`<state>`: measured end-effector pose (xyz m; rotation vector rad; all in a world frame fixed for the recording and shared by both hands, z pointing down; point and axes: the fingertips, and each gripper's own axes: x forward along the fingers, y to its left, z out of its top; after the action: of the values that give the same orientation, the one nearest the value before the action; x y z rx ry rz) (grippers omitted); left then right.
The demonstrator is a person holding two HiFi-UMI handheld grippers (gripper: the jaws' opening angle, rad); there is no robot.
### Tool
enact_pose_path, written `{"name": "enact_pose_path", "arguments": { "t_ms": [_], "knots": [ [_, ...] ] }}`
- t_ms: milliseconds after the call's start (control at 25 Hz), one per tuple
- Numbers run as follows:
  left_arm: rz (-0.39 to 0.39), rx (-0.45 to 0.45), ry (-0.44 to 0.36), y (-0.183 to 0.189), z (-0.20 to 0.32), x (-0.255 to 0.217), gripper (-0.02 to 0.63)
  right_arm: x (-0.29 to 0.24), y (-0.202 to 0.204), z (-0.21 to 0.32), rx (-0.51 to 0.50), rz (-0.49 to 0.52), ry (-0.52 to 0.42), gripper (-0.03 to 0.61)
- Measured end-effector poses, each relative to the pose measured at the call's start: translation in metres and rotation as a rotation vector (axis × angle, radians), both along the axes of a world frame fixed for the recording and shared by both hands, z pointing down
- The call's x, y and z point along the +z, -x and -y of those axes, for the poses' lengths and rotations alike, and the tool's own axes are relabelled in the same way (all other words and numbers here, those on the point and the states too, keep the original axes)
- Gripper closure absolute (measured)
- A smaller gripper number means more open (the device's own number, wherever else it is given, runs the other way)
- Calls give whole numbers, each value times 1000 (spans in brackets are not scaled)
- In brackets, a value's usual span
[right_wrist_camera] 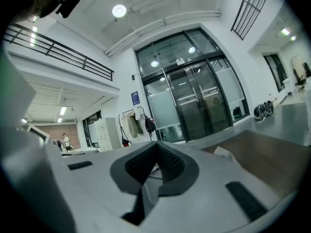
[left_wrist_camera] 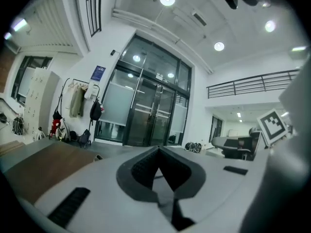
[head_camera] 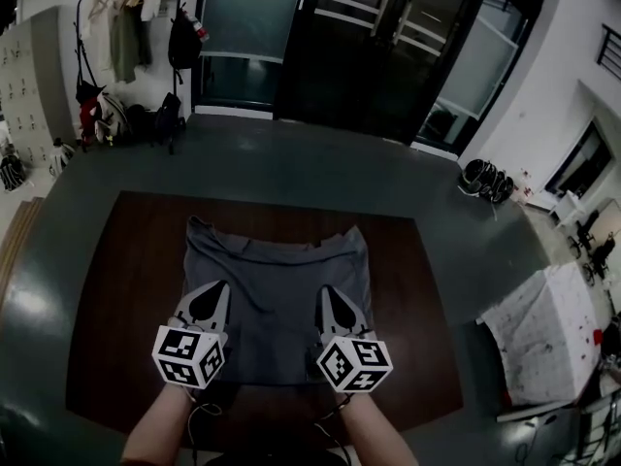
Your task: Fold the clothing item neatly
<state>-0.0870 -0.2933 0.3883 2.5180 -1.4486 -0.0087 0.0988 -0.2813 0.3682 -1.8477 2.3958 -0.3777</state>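
A grey shirt (head_camera: 277, 280) lies on the dark brown table (head_camera: 121, 299), neckline towards the far side. My left gripper (head_camera: 207, 301) is at the shirt's near left part and my right gripper (head_camera: 336, 307) at its near right part. Both point away from me, about level. In the left gripper view the jaws (left_wrist_camera: 158, 153) are closed tip to tip, with a strip of grey cloth (left_wrist_camera: 167, 205) pinched below them. The right gripper view shows the same: closed jaws (right_wrist_camera: 156, 148) with a fold of cloth (right_wrist_camera: 148, 193) caught between them. The shirt's near hem is hidden under the grippers.
A coat rack (head_camera: 131, 27) with hanging clothes and bags stands at the back left, next to dark glass doors (head_camera: 388, 37). Shoes (head_camera: 485, 178) lie on the floor at the right. A stained white sheet (head_camera: 548, 333) lies right of the table.
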Motion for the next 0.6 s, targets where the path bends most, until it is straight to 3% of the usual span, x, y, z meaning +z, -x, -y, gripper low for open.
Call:
{"name": "enact_pose_path", "arguments": {
  "t_ms": [360,600],
  "knots": [
    [27,3,-59,-28,-87,-24,604,-13,-5,-80,-50,-14,-57,591],
    [4,11,-51,-62,-161,-33,604,-25,-28,-159,-89,20,-120,591]
  ]
}}
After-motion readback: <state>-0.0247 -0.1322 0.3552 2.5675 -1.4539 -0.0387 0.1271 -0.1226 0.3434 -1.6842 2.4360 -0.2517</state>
